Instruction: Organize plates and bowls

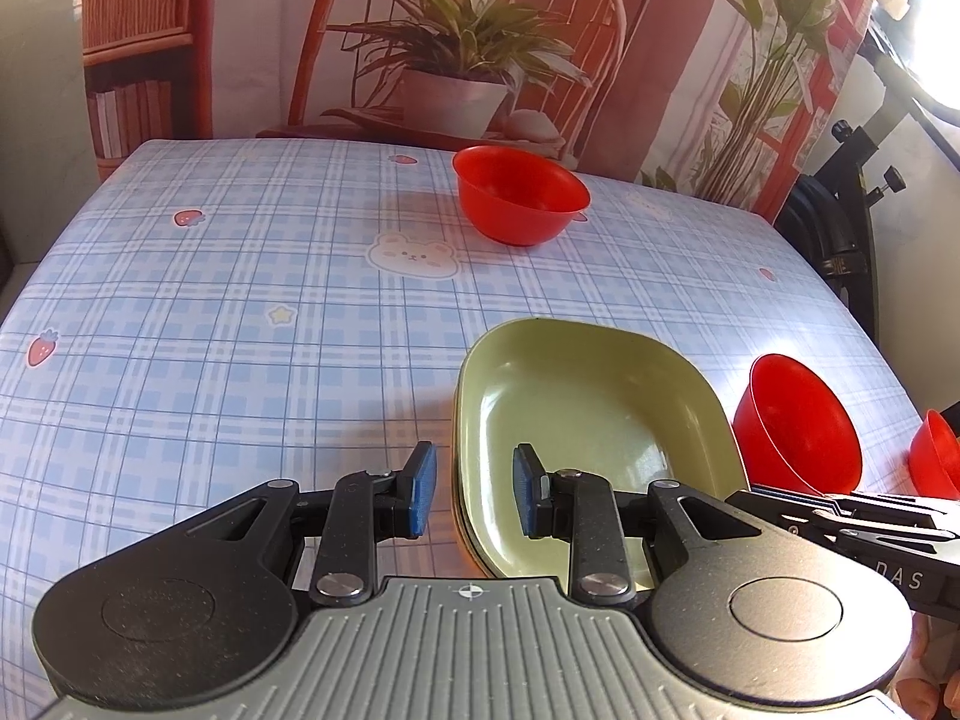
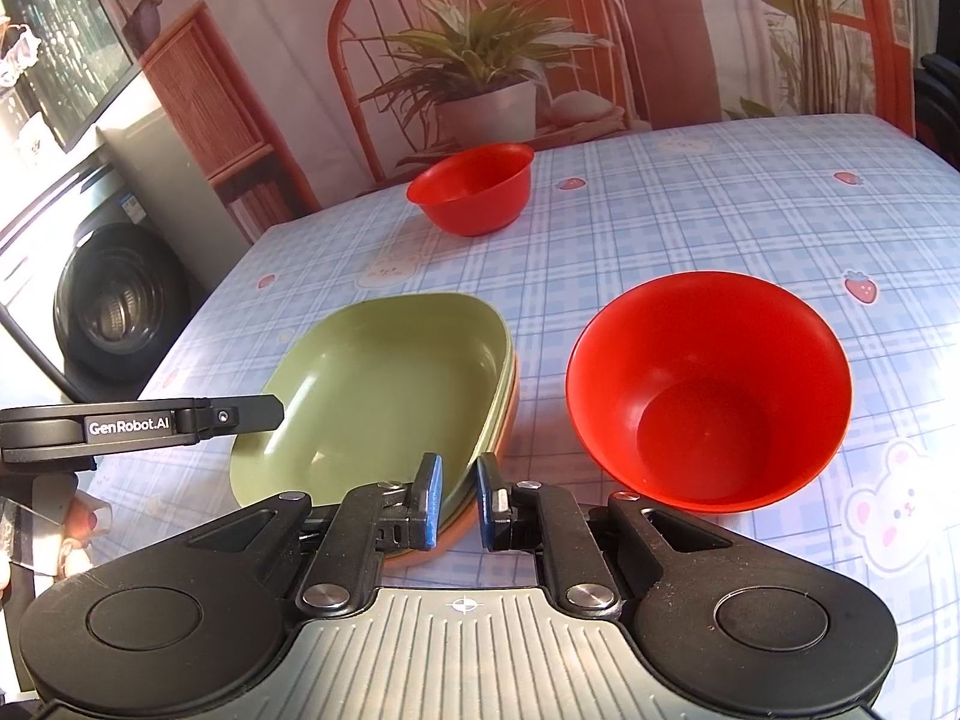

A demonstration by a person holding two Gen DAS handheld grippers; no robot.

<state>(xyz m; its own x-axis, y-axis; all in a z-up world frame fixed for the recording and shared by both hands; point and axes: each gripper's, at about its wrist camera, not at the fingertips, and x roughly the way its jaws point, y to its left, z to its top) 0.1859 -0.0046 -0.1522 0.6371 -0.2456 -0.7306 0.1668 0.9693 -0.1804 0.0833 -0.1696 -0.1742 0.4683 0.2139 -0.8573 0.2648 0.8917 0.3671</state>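
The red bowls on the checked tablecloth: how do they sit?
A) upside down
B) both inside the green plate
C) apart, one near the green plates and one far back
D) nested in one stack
C: the near red bowl stands upright beside the stacked green plates, and the far red bowl stands alone near the tablecloth's back edge.

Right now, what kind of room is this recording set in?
Probably a home laundry or utility corner staged as a dining spot: a table with a plaid tablecloth holds a stack of plates and red bowls, a washing machine stands beside it, and a printed backdrop hangs behind.
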